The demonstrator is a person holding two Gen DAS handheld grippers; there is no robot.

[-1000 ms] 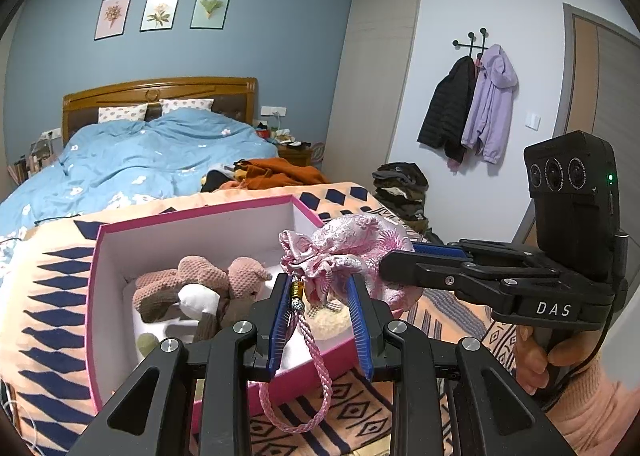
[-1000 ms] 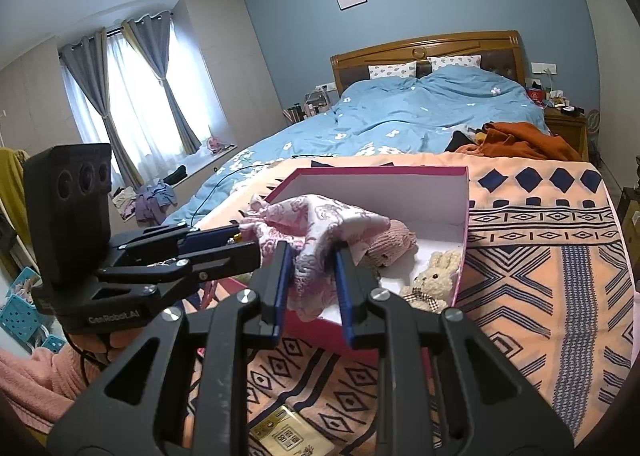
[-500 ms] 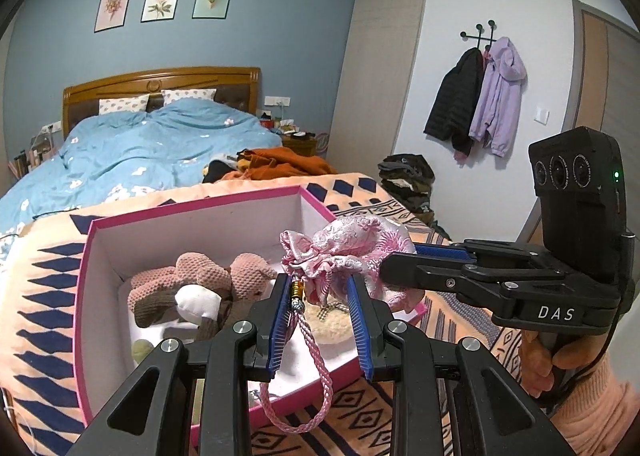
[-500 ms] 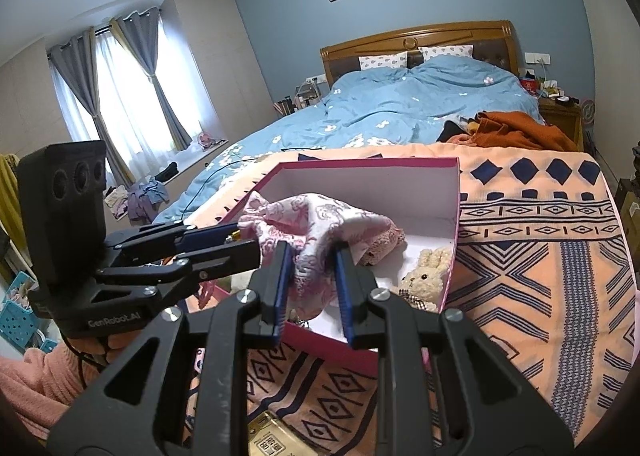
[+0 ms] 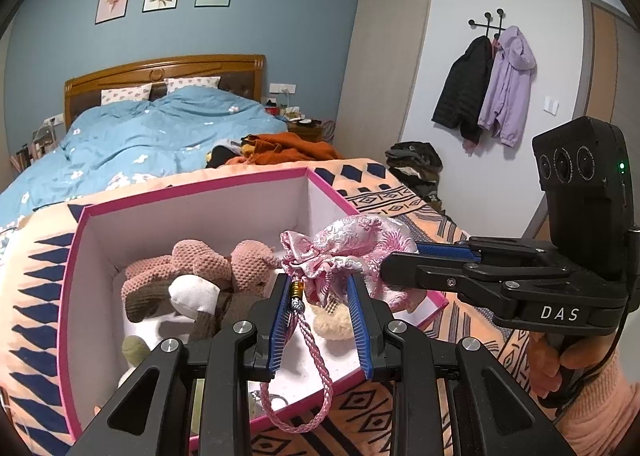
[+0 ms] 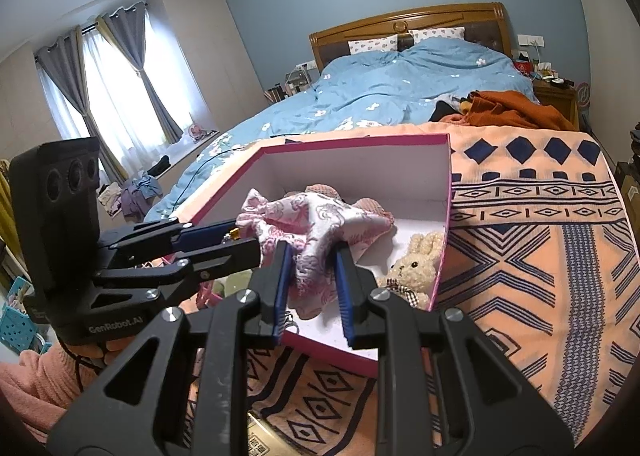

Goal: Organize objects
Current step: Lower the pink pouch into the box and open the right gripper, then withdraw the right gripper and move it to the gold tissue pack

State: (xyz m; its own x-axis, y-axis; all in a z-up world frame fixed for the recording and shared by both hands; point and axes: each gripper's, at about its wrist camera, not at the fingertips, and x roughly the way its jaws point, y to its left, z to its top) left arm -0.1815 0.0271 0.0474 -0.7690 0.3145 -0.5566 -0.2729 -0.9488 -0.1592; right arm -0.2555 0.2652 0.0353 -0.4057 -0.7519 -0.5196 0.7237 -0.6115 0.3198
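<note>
A pink brocade drawstring pouch [image 5: 352, 248] hangs over the open pink box [image 5: 192, 188] on the patterned blanket. My left gripper [image 5: 320, 296] is shut on the pouch's gathered neck, and the pink cord loop [image 5: 304, 388] dangles below. My right gripper [image 6: 310, 264] is shut on the pouch's body [image 6: 316, 224]. The box [image 6: 444, 216] holds a brown knitted toy [image 5: 200, 276] and a cream bunny [image 6: 416, 272].
The orange patterned blanket [image 6: 532, 240] covers the bed's foot. A blue duvet [image 5: 152, 136] and orange clothes [image 5: 288, 148] lie behind. A gold-patterned flat item [image 6: 260, 440] lies under my right gripper. Coats [image 5: 488, 84] hang on the right wall.
Both grippers, holding the pouch between them, have moved forward over the box. The pouch now hangs lower, nearer the toys inside.
</note>
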